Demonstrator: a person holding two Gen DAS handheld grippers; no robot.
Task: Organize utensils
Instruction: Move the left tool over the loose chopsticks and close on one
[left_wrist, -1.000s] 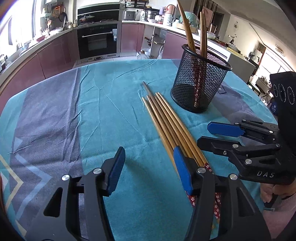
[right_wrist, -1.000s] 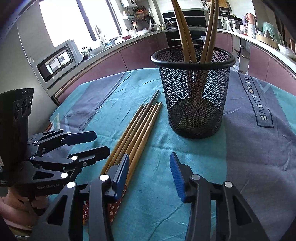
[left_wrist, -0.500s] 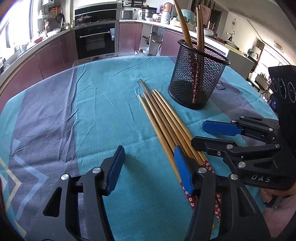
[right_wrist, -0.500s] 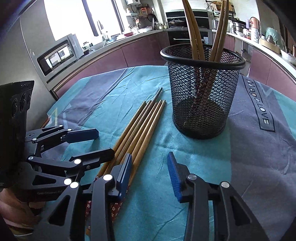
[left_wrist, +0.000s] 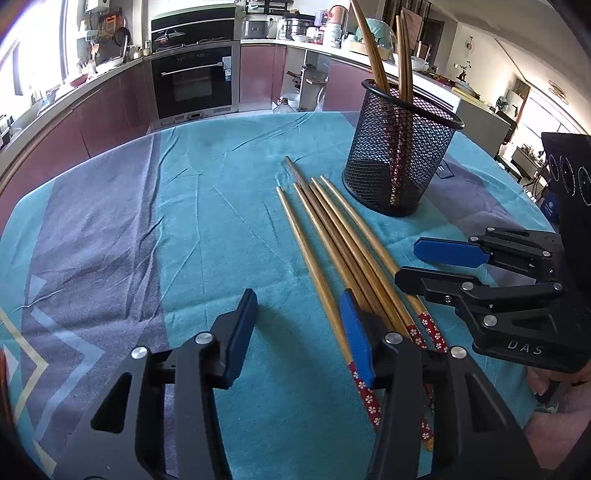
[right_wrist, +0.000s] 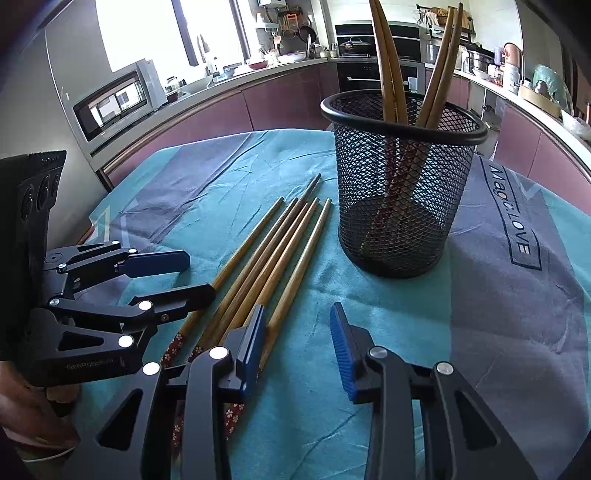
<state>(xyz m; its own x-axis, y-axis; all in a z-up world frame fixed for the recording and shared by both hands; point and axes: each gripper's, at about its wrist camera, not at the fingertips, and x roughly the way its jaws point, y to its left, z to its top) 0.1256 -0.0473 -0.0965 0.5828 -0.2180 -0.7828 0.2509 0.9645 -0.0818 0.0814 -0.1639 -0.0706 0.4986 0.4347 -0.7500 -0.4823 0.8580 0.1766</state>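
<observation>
The table's far edge curves close behind the black mesh holder (left_wrist: 400, 147), and beyond it run the kitchen counters; the teal and grey tablecloth (left_wrist: 192, 236) lies bare and wide to the left of the loose chopsticks (left_wrist: 343, 243), while to their right the holder stands just past their tips, leaving a narrow lane of cloth between the two. The chopsticks lie flat side by side, pointed ends toward the holder and red flowered ends toward both grippers; several more chopsticks stand upright inside the holder. The left gripper (left_wrist: 299, 332) hovers low over the near ends of the bundle, its jaws partly open and just now closing, with only one chopstick's patterned end showing in the gap and nothing pinched; its right pad sits over the rest of the bundle. The right gripper (right_wrist: 299, 347) comes in from the other side, jaws partly apart and also just closing, empty cloth between them, its left pad lying over the chopsticks' outer edge. The two grippers sit close together, nearly crossing over the bundle
</observation>
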